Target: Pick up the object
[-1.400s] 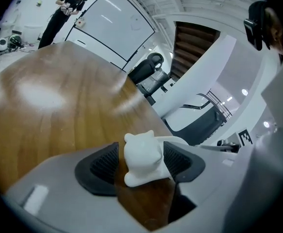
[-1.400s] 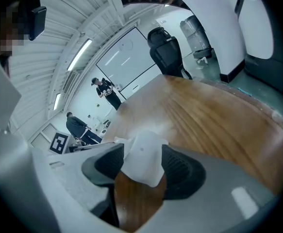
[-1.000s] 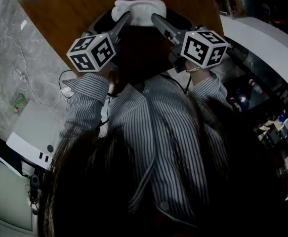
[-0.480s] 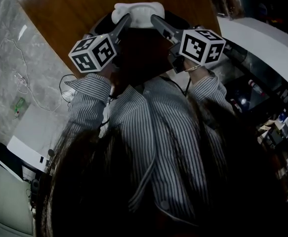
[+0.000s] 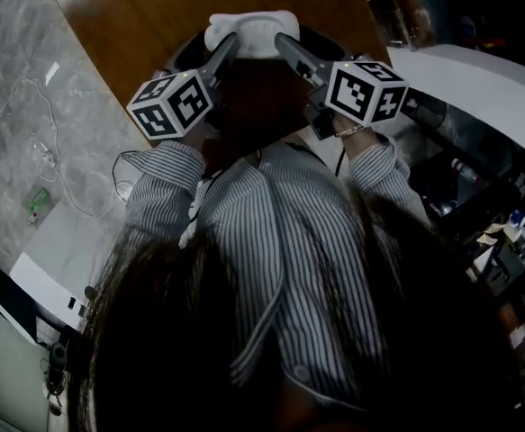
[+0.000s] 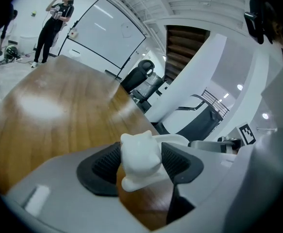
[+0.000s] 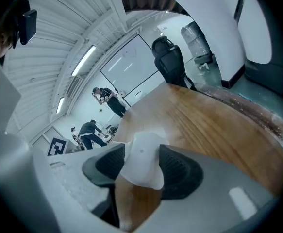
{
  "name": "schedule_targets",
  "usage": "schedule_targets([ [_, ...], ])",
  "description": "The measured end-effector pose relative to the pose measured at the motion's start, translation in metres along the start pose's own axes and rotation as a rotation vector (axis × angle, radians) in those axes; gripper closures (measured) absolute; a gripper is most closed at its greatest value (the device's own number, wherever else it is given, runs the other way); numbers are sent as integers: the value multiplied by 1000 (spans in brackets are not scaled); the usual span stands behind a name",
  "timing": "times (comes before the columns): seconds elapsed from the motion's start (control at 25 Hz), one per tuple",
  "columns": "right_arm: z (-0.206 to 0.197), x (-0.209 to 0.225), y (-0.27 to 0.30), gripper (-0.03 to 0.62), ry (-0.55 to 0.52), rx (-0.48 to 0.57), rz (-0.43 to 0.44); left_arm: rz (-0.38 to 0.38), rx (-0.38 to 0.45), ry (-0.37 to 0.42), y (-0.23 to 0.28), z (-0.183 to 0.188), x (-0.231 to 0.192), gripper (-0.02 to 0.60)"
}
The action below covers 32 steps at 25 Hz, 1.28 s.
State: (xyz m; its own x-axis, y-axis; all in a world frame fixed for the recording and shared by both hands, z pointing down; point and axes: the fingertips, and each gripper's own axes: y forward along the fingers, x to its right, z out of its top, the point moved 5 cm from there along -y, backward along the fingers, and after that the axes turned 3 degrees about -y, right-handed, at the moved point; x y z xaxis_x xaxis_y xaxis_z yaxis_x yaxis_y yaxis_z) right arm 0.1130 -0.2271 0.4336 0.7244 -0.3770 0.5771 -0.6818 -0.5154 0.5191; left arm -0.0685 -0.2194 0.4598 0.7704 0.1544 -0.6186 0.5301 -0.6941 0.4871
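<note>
Head view shows you holding the white figurine point(image 5: 251, 32) over the wooden table point(image 5: 136, 16), with your left gripper point(image 5: 228, 48) and right gripper point(image 5: 285, 45) at its two ends. Left gripper view shows the jaws pressed on its eared end. Right gripper view shows the jaws clamped on its other end.

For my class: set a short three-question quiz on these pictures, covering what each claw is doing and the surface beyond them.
1. True or false: the left claw is open and empty.
2. Multiple choice: the broad surface beyond the white figurine is A) carpet, B) a wooden table, C) glass.
3. Fill in: the right claw is shut on the ____.
Key: 1 false, it is shut on the white figurine; 2 B; 3 white figurine.
</note>
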Motion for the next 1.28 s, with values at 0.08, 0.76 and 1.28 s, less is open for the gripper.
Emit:
schedule_targets([
  [0.08,4,-11,-6,372,-17,15,11,-1,25,19,-11,6,6,314],
  [0.76,19,-81,-84,372,-192,238,104,-39,250,101,-95,19,73,314],
  [1.28,10,-90,-92,372,-239,265,91,-21,275,158,-110,15,82,314],
])
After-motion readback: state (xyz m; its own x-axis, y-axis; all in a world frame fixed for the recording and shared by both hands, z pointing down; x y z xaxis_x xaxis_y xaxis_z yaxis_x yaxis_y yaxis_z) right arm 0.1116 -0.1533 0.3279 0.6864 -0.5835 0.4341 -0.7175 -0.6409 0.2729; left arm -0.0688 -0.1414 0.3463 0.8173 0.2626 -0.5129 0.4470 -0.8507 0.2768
